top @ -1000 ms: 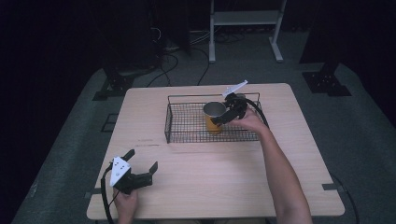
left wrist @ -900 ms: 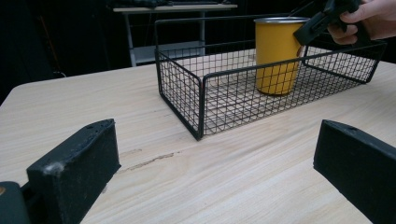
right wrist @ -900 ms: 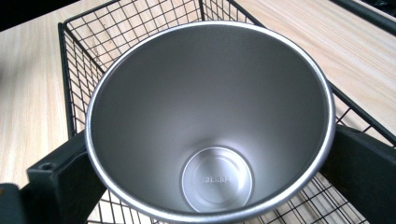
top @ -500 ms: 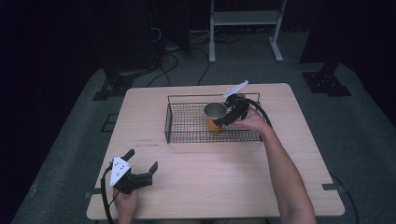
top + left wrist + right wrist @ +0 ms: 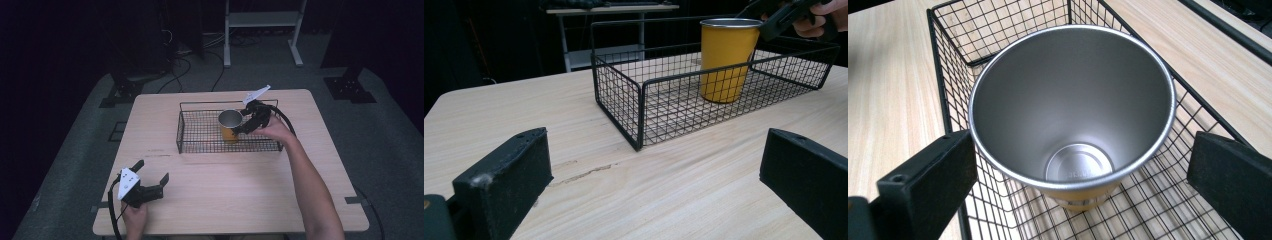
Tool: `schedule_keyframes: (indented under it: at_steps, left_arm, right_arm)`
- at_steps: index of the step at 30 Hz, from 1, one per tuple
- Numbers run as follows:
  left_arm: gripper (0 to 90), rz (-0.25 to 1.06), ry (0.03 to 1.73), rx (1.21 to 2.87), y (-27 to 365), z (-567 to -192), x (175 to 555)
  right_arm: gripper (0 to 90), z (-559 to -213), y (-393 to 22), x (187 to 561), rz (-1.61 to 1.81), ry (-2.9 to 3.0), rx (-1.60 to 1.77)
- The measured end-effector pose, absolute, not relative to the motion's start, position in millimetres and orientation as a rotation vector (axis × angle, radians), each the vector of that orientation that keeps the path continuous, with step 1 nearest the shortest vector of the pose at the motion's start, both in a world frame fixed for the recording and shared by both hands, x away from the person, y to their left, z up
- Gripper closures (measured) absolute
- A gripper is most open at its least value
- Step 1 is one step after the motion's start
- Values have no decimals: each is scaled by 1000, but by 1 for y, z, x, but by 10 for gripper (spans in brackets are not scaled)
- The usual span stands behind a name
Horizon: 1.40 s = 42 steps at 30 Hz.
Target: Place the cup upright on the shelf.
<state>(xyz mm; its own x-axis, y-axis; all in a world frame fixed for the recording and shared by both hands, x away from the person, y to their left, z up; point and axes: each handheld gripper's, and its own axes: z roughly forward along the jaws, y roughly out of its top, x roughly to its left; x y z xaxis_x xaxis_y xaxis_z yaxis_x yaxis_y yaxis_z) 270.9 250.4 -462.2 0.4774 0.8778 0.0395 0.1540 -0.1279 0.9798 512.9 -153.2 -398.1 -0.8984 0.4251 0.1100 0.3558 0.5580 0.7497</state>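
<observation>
A yellow cup (image 5: 230, 125) with a bare steel inside stands upright in a black wire basket (image 5: 200, 142) at the back of the wooden table (image 5: 225, 195). My right gripper (image 5: 243, 125) is open and tilted down over the cup's right side. In the right gripper view the cup (image 5: 1073, 100) sits between the jaws of that gripper (image 5: 1080, 165); the left jaw is at the rim and the right jaw stands clear. My left gripper (image 5: 151, 171) rests open near the front left corner with nothing in it. Its view shows the gripper (image 5: 649, 170), the basket (image 5: 624, 100) and the cup (image 5: 726, 60).
Bare tabletop lies between the basket and the left gripper. Behind the table stand a white frame (image 5: 260, 30), black stand bases (image 5: 350, 85) and cables (image 5: 185, 65) on the grey floor. The right forearm (image 5: 310, 185) crosses the table's right half.
</observation>
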Motion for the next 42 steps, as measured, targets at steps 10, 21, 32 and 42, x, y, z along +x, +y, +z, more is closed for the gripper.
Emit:
schedule_keyframes:
  at_steps: [10, 21, 32, 42]
  left_arm:
    - [0, 802, 915, 1600, 250, -462, 272]
    - [0, 805, 921, 1602, 249, -462, 272]
    - [0, 807, 913, 1604, 249, -462, 271]
    - [0, 810, 913, 1608, 249, -462, 271]
  right_arm:
    - [0, -393, -169, 508, 1296, 2670, 691]
    - [0, -383, -193, 495, 1362, 2616, 704]
    - [0, -378, -207, 482, 1368, 2619, 710]
    - [0, -376, -219, 476, 1377, 2605, 726]
